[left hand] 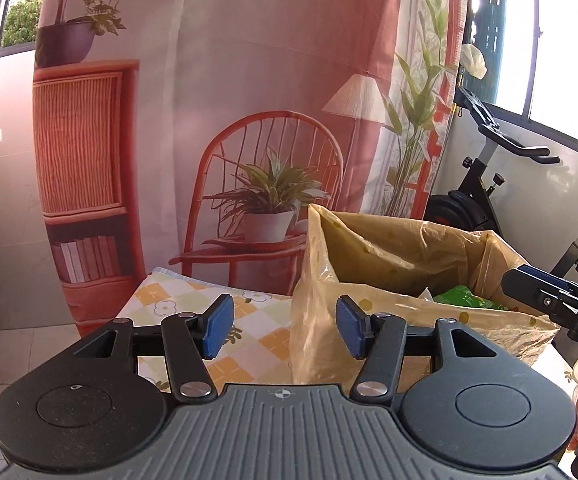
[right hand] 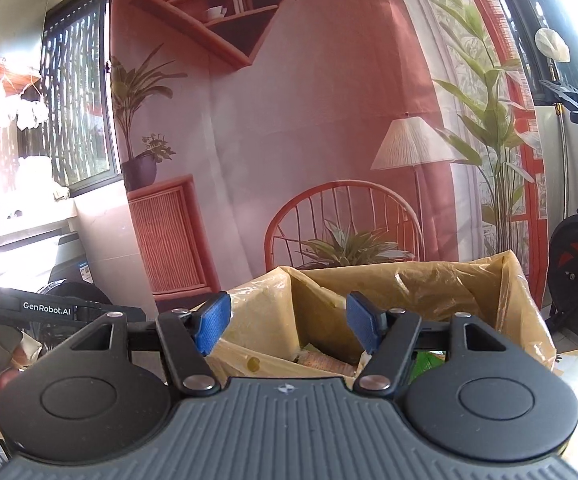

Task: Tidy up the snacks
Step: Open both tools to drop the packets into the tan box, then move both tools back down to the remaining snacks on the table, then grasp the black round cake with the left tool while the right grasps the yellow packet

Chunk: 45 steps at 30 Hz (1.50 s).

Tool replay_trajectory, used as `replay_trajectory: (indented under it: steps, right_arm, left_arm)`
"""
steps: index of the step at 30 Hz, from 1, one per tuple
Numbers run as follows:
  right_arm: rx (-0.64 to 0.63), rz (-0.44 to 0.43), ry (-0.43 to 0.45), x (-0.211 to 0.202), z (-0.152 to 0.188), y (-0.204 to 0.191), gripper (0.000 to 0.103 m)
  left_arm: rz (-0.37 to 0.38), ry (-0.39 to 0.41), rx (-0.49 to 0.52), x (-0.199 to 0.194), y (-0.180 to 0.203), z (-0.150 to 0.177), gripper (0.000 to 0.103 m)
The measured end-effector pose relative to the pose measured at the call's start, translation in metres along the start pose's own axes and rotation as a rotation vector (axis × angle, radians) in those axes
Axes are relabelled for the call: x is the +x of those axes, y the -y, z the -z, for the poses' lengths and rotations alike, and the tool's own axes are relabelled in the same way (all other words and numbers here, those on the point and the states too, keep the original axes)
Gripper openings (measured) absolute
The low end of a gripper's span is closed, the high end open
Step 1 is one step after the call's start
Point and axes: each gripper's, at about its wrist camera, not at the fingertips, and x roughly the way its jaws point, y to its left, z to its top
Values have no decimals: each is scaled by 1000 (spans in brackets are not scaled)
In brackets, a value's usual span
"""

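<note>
Step in hand, as judged: between placements. Both grippers are empty near the lined box; a fresh pick looks due next.

Left gripper (left hand: 285, 326): jaws partly apart, nothing between the blue pads, hovering over the checked tablecloth (left hand: 249, 332) just left of the box. No loose snack shows on the cloth in either view, so the next pick calls for finding one outside these frames.

Box (left hand: 409, 264), centre-right: lined with a tan plastic bag, open at the top. A green snack packet (left hand: 465, 298) lies inside, with a pale patterned packet (right hand: 325, 360) also in it.

Right gripper (right hand: 287, 326): jaws partly apart, empty, aimed over the near rim into the box.

Obstacles: the loose liner stands high at the rim and could snag a finger. The two grippers are close together. An exercise bike (left hand: 485, 184) stands well behind at right, clear of the work.
</note>
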Motion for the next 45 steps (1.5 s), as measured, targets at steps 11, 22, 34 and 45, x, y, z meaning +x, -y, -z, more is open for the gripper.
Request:
replay_trajectory:
  steps: [11, 22, 34, 45]
  right_arm:
    - [-32, -77, -89, 19, 47, -70, 67]
    - [-89, -113, -313, 64, 102, -84, 42]
    - [-40, -101, -433, 93, 125, -73, 42]
    - [-159, -134, -569, 126, 145, -87, 42]
  left_arm:
    - [-49, -160, -59, 5, -54, 92, 66]
    - [-66, -236, 7, 54, -45, 145, 66]
    - [-79, -284, 18, 74, -50, 173, 68]
    - [-155, -174, -115, 42, -73, 174, 49]
